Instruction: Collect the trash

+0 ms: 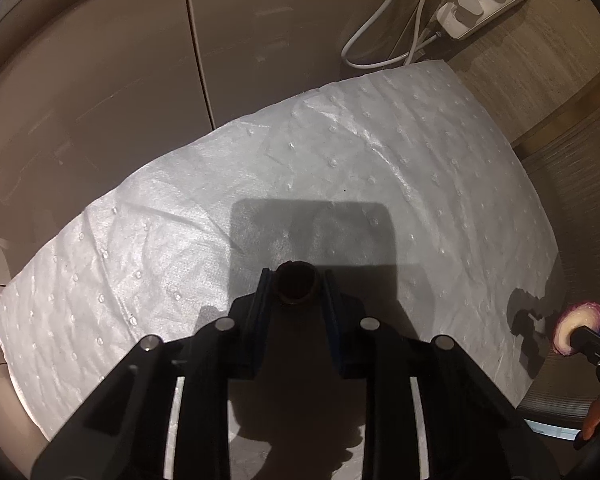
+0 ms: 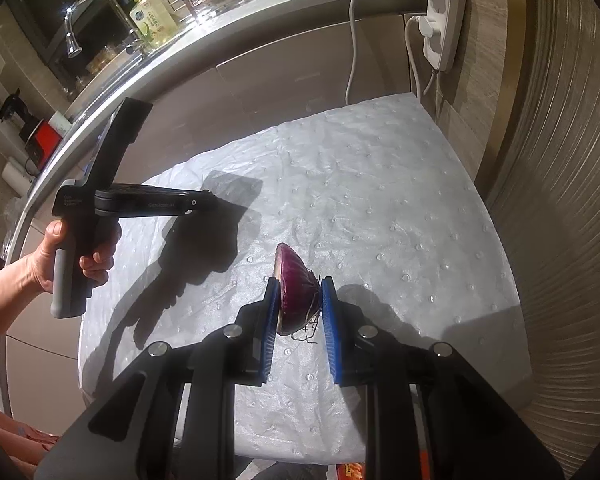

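My right gripper (image 2: 300, 292) is shut on a half red onion (image 2: 298, 288), purple skin and roots showing, held above the white dimpled pad (image 2: 380, 200). The onion's pale cut face (image 1: 572, 330) shows at the right edge of the left wrist view. My left gripper (image 1: 296, 284) is shut on a small dark round object (image 1: 296, 282), in shadow, above the pad (image 1: 340, 152). The left gripper (image 2: 204, 200) also shows in the right wrist view, held by a hand at the pad's left side.
Beige cabinet doors (image 1: 100, 100) stand behind the pad. A white power strip (image 1: 484, 0) with cables lies at the back right. A counter with a tap (image 2: 84, 20) and a soap bottle (image 2: 152, 16) runs above. A ribbed wall (image 2: 560, 200) borders the right.
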Motion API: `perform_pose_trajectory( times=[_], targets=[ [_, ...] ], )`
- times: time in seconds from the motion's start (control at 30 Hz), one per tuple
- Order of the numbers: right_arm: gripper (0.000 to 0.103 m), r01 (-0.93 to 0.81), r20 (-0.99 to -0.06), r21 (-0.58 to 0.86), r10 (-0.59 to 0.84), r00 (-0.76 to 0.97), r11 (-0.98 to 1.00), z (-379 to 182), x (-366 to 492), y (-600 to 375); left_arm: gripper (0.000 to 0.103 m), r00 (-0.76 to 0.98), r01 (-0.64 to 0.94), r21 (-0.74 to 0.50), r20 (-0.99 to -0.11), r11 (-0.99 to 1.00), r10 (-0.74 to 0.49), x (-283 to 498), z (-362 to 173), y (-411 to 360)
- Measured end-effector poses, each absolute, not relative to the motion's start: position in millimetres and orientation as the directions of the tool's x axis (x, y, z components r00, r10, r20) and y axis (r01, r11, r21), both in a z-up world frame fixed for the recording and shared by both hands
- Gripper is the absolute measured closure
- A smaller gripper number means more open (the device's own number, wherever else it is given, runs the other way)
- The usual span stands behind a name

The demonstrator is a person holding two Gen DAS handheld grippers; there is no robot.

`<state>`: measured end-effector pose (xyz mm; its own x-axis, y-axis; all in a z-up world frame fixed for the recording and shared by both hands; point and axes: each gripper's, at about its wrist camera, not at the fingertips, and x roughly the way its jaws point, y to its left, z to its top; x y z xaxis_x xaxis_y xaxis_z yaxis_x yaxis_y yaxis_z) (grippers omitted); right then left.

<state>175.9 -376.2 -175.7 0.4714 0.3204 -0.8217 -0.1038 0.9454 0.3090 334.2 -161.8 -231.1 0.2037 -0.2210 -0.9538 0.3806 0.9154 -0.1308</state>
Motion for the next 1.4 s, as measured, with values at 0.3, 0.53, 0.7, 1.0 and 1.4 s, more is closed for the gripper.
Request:
perform_pose_trajectory(
  times=[0.3,0.53,0.7,1.0,1.4],
  targets=[
    [0.081,-0.185,-0.796,0.323,0.372,0.477,0.928,-148,176,-341,0.079,0.283,0.351,-0.159,-0.921,0.923,-0.267,291,-164,-111],
    [0.081,-0.339,-0.744,0.346,0.476,0.469,0.875,-109,171,-263,0.079,0.363,0.213,-0.093,-0.916,0.972,-0.168,216,-119,3],
    [0.081,-0.424,-0.711,0.361,0.54,0.451,0.831,-84,161,-202,0.079,0.346,0.116,-0.056,-0.933,0.992,-0.094,167,-130,82],
    [0.081,-0.495,-0.706,0.349,0.57,0.419,0.796,-56,129,-111,0.079,0.23,0.021,-0.046,-0.972,0.999,-0.05,147,-213,167],
    [0.081,-0.491,-0.744,0.316,0.533,0.403,0.812,-54,99,-68,0.055,0.074,0.056,-0.033,-0.997,0.998,-0.037,140,-290,193]
  ],
)
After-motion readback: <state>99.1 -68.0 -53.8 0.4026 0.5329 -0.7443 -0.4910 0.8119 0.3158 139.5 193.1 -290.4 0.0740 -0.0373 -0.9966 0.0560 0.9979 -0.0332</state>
